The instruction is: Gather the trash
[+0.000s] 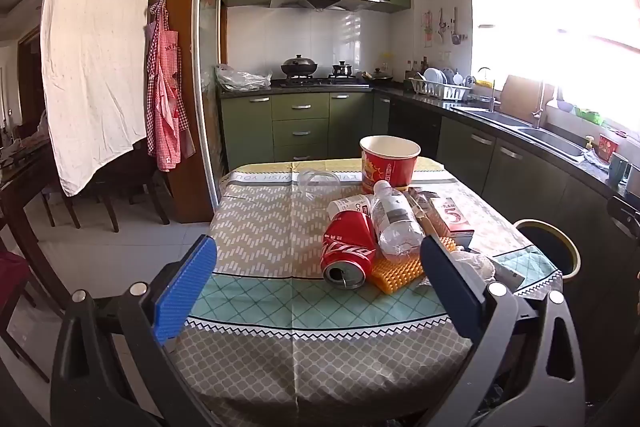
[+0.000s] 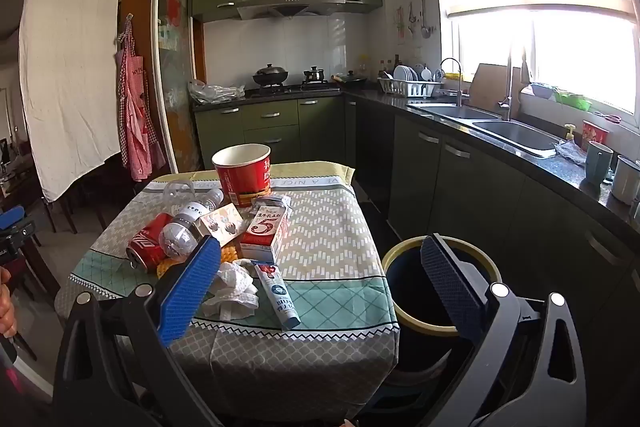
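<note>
Trash lies on a small clothed table (image 1: 256,227) (image 2: 332,227): a red cola can (image 1: 348,251) (image 2: 146,245) on its side, a clear plastic bottle (image 1: 394,219) (image 2: 188,223), a red paper bucket (image 1: 390,159) (image 2: 243,173), a milk carton (image 1: 452,217) (image 2: 266,233), a crumpled tissue (image 2: 234,287), a tube (image 2: 278,295) and a yellow ridged piece (image 1: 396,269). A dark bin (image 2: 420,291) (image 1: 552,247) with a yellow rim stands right of the table. My left gripper (image 1: 316,291) is open and empty, just short of the can. My right gripper (image 2: 320,287) is open and empty above the table's right edge.
A clear plastic cup (image 1: 316,183) lies at the table's far side. Green kitchen cabinets (image 2: 460,163) and a sink counter (image 2: 516,135) run along the right. A dark dining table and chairs (image 1: 24,187) stand at left under a hanging white sheet (image 1: 96,39).
</note>
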Action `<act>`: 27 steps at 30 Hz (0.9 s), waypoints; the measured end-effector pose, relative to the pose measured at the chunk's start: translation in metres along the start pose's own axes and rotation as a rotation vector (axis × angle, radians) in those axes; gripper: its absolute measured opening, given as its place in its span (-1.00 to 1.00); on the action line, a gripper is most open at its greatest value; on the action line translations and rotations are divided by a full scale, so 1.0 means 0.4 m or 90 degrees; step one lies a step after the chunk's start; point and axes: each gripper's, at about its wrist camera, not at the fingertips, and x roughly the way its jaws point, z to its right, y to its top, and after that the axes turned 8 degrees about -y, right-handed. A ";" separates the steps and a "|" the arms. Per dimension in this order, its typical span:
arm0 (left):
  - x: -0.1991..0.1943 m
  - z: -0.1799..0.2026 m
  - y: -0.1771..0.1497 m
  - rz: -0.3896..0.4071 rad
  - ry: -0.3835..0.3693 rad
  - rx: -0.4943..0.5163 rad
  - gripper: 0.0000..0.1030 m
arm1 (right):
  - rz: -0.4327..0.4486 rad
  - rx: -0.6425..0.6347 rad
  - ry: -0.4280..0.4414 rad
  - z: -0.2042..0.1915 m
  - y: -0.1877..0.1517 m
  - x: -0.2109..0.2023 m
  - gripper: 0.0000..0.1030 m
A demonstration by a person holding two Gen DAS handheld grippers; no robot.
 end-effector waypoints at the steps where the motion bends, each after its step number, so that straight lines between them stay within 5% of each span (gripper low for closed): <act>1: 0.000 0.000 0.000 -0.001 -0.001 -0.001 0.88 | 0.000 0.000 0.000 0.000 0.000 0.000 0.92; 27: -0.002 -0.001 0.000 -0.006 -0.003 -0.002 0.88 | -0.004 -0.001 0.001 -0.001 -0.004 0.010 0.92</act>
